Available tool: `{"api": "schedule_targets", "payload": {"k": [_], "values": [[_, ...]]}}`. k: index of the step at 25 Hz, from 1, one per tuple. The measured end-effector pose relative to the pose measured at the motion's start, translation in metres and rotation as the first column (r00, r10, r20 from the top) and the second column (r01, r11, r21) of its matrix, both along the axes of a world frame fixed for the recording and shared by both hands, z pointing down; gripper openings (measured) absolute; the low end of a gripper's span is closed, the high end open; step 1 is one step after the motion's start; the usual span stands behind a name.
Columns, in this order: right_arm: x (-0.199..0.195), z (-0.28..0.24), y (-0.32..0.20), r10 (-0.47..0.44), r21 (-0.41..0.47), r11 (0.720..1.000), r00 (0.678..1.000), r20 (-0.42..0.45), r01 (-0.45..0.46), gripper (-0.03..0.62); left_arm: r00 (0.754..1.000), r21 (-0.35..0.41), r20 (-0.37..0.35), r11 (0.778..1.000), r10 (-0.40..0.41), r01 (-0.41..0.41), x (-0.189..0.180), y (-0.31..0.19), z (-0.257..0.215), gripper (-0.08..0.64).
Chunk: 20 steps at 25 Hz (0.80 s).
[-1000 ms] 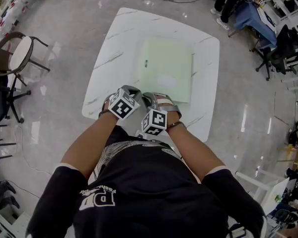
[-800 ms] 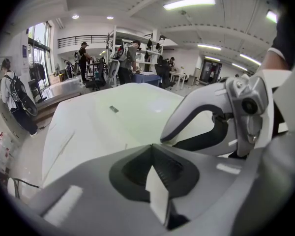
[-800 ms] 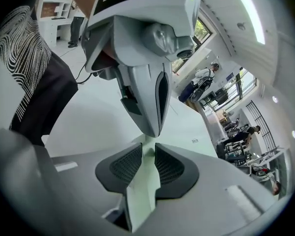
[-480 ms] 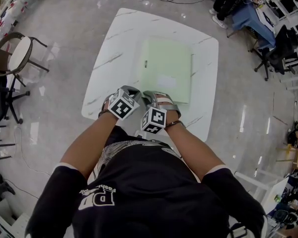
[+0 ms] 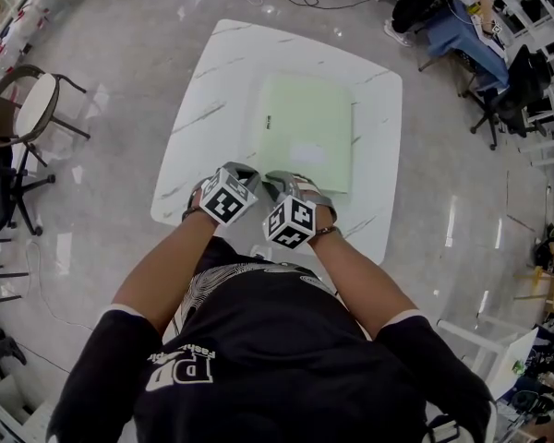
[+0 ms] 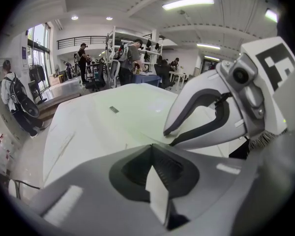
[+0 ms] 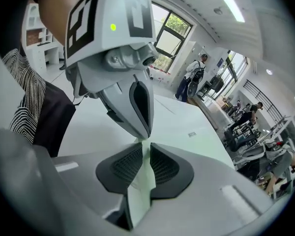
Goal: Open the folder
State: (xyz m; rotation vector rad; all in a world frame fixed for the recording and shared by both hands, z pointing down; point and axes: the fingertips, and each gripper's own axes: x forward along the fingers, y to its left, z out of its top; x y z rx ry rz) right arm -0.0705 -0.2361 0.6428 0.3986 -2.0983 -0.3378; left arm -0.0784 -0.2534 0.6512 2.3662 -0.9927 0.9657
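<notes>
While the pale green folder (image 5: 305, 132) lies flat and closed in the middle of the white marbled table (image 5: 198, 100), both grippers sit side by side at its near edge, almost touching each other.

Jaws:
- The left gripper (image 5: 244, 173) has its jaws pressed together on a thin pale sheet. I take this to be the folder's near edge. The pads meet on it with no gap.
- The right gripper (image 5: 286, 181) is likewise closed, on a thin pale green leaf of that same edge, most likely the cover.

Why held so (judgement): two pinches set close together on one edge suggest the aim is to part the top cover from what lies under it. One gripper would steady the edge while the other lifts; which does which cannot be told yet. A grip at the near edge lets the cover swing up and away from the person. The cover is not yet raised, so the task is at its start. The leaf is thin and could slip out of the pads or buckle if pulled unevenly.

Writing:
- A small dark label (image 5: 270, 116) sits near the folder's left edge and is too small to read in any view.
- A lighter rectangle (image 5: 307, 151) on the cover looks blank.
- The marker cubes (image 5: 223, 198) carry black-and-white square patterns and no text.
- White print on the person's black shirt (image 5: 189, 369) is upside down to the head camera and creased, so I cannot read it with confidence.
</notes>
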Motion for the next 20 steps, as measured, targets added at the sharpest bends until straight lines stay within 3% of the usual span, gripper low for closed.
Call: {"api": "schedule_targets", "payload": {"k": [20], "values": [[0.011, -0.030, -0.010, 0.125, -0.081, 0.990, 0.981, 0.148, -0.114, 0.014, 1.000, 0.003, 0.019, 1.000, -0.017, 0.017, 0.004, -0.001, 0.001, 0.057]]}}
